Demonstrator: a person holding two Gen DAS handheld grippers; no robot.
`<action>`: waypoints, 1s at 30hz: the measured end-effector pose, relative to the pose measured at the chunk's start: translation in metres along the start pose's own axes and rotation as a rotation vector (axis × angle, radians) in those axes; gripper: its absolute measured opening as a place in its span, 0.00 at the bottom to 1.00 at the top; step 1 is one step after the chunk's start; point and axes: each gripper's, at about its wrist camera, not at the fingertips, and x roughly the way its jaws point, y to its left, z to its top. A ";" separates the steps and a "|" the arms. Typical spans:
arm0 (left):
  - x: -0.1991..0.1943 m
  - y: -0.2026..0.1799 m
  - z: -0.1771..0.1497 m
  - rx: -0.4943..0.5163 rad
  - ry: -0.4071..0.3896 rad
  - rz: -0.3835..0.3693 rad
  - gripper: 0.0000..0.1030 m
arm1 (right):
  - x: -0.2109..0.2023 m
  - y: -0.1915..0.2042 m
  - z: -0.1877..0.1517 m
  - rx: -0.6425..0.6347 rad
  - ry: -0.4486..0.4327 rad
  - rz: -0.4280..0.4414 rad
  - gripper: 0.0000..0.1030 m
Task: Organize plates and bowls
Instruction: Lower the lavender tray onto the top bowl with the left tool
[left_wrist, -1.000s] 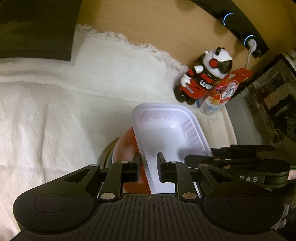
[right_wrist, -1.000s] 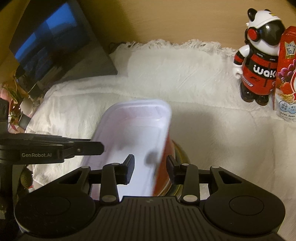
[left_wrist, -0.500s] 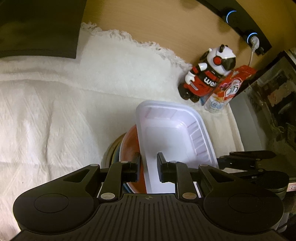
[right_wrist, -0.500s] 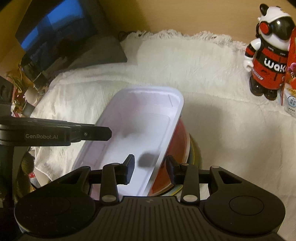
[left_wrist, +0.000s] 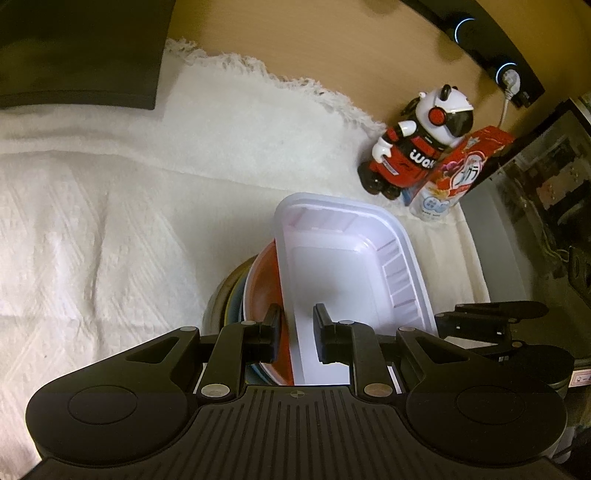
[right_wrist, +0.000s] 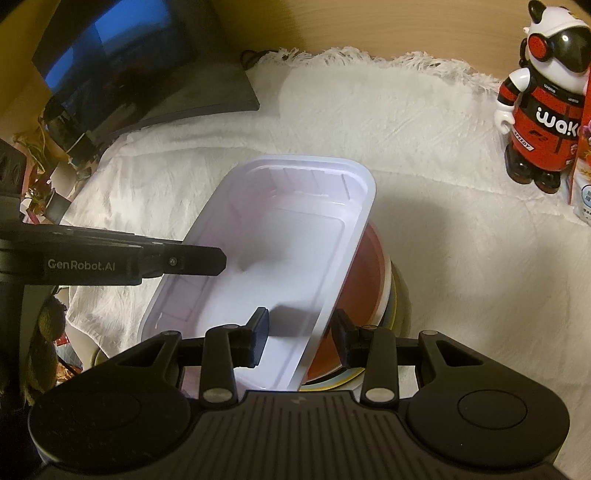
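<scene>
A white rectangular plastic container (left_wrist: 332, 266) lies tilted on a stack of round plates; the top plate is red (left_wrist: 264, 288), with white, blue and yellowish rims under it. My left gripper (left_wrist: 297, 325) is shut on the container's left long wall, one finger inside and one outside against the red plate. In the right wrist view my right gripper (right_wrist: 300, 325) is shut on the opposite wall of the container (right_wrist: 295, 240), its outer finger beside the red plate (right_wrist: 365, 277). Each gripper shows side-on in the other's view: the right gripper (left_wrist: 480, 319) and the left gripper (right_wrist: 218, 260).
A white textured cloth (left_wrist: 110, 221) covers the table under the stack. At the back right stand a panda figure in red (left_wrist: 417, 147) and a red carton (left_wrist: 458, 177). A dark monitor (right_wrist: 110, 66) stands back left, a power strip (left_wrist: 509, 74) on the wall.
The container was blurred and steeper a second ago; now it is sharp, lies flatter, and more of the red plate shows beside it. Both grips have stayed the same.
</scene>
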 end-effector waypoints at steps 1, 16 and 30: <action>-0.001 0.000 0.000 0.001 -0.003 -0.002 0.19 | -0.001 -0.001 0.000 0.000 -0.003 0.001 0.36; 0.000 -0.001 0.001 0.010 -0.003 0.000 0.20 | -0.011 -0.003 0.008 -0.003 -0.037 0.011 0.38; 0.001 0.003 -0.006 -0.012 0.012 -0.011 0.19 | -0.003 -0.007 0.003 0.006 -0.011 0.024 0.39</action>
